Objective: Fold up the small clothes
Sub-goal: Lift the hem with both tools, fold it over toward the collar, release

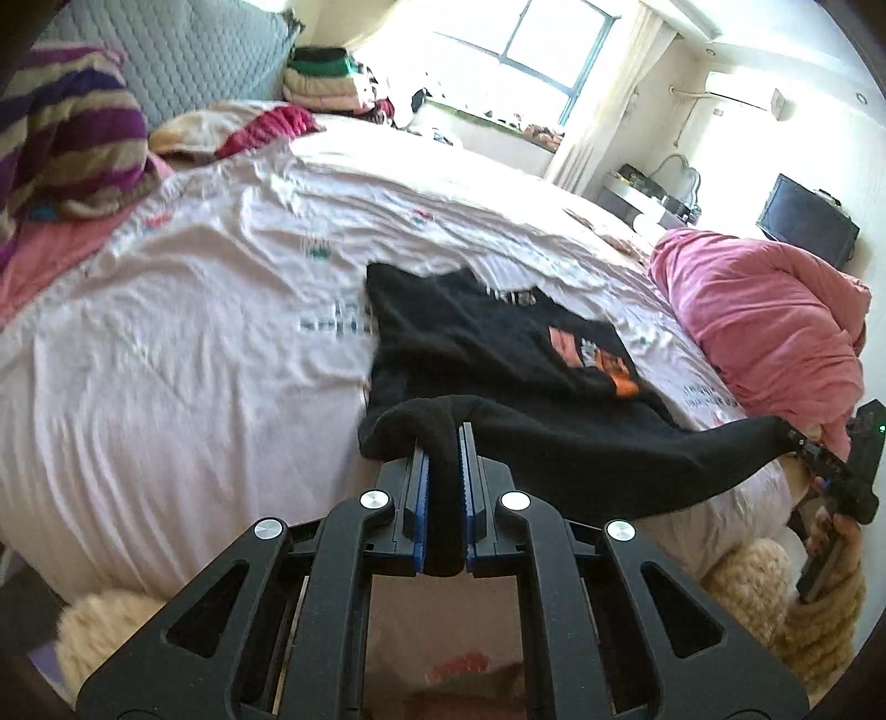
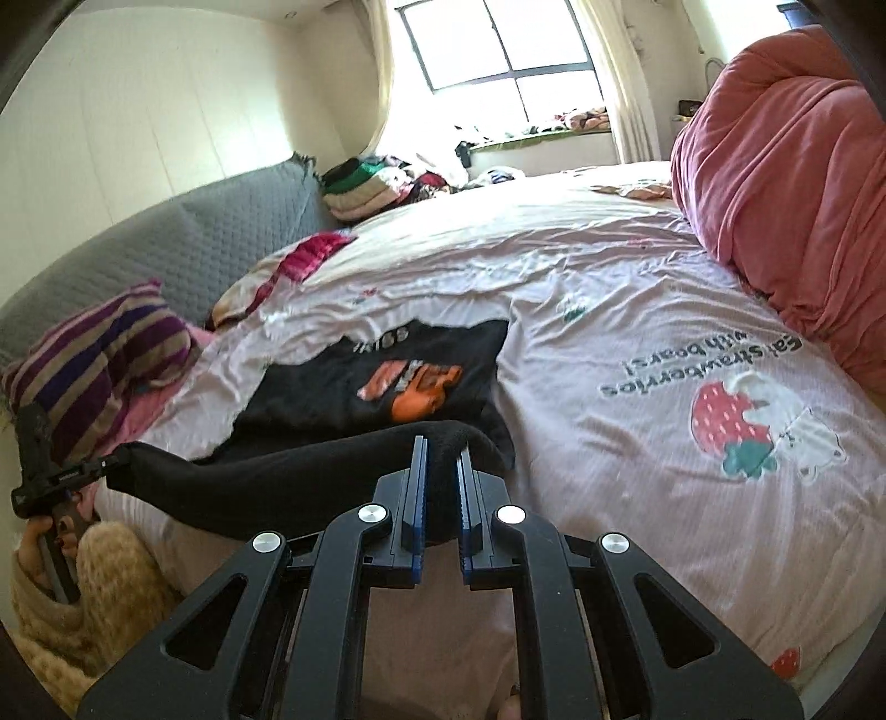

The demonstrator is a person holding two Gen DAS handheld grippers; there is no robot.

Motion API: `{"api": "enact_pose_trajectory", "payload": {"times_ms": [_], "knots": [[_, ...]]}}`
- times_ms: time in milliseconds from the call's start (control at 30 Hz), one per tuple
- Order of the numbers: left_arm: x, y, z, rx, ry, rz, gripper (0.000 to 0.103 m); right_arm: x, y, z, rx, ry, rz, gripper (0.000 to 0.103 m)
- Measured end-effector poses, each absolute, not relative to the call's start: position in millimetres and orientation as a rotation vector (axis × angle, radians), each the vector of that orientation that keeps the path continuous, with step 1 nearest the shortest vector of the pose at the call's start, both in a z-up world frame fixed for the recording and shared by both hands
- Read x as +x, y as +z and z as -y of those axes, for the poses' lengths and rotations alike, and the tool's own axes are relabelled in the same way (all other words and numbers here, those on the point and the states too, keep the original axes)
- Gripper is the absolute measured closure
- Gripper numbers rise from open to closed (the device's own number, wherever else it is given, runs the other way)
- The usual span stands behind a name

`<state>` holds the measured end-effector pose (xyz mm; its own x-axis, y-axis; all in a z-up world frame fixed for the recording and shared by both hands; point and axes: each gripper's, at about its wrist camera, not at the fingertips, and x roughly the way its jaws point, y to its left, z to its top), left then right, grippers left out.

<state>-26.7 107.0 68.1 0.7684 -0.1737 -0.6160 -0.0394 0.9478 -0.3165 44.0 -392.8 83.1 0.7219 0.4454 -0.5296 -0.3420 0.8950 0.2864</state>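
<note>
- Gripping the near hem of a small black cotton T-shirt with an orange print [image 1: 498, 343], the left tongs [image 1: 443, 443] are clenched on a bunched fold of the black fabric, which fills the gap between the blue pads [image 1: 422, 487].
- At the other corner of the same hem, the right tongs [image 2: 440, 451] are likewise clenched on a fold of the cloth.
- Between the two grips the hem hangs as a slack black band, lifted clear of the bed's front edge.
- The rest of the shirt lies flat on the pale pink bedsheet printed with strawberries and bears [image 2: 637, 310], print side up, near the front edge of the bed.
- In the left wrist view the right tongs show at the far right [image 1: 797, 440], held by a hand in a fluffy cream sleeve [image 1: 830, 587].
- A rolled pink quilt [image 2: 786, 183] lies on the bed well apart from the shirt, to its right.
- A purple and tan striped pillow [image 1: 66, 138] rests to the shirt's left, against a grey quilted headboard [image 2: 183, 249].
- A stack of folded clothes [image 2: 360, 188] sits by the headboard's far end, below a bright window [image 2: 498, 44].
</note>
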Motion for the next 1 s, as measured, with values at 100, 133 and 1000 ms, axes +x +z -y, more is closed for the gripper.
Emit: {"api": "enact_pose_trajectory", "payload": {"times_ms": [100, 133, 1000], "knots": [[-18, 76, -106, -0.303, -0.059, -0.68, 0.1, 55, 90, 390, 0.174, 0.433, -0.604, 0.095], [-16, 78, -106, -0.298, -0.057, -0.677, 0.1, 59, 93, 388, 0.168, 0.429, -0.596, 0.095], [53, 104, -111, -0.255, -0.007, -0.626, 0.1, 125, 115, 367, 0.15, 0.389, -0.536, 0.095]]}}
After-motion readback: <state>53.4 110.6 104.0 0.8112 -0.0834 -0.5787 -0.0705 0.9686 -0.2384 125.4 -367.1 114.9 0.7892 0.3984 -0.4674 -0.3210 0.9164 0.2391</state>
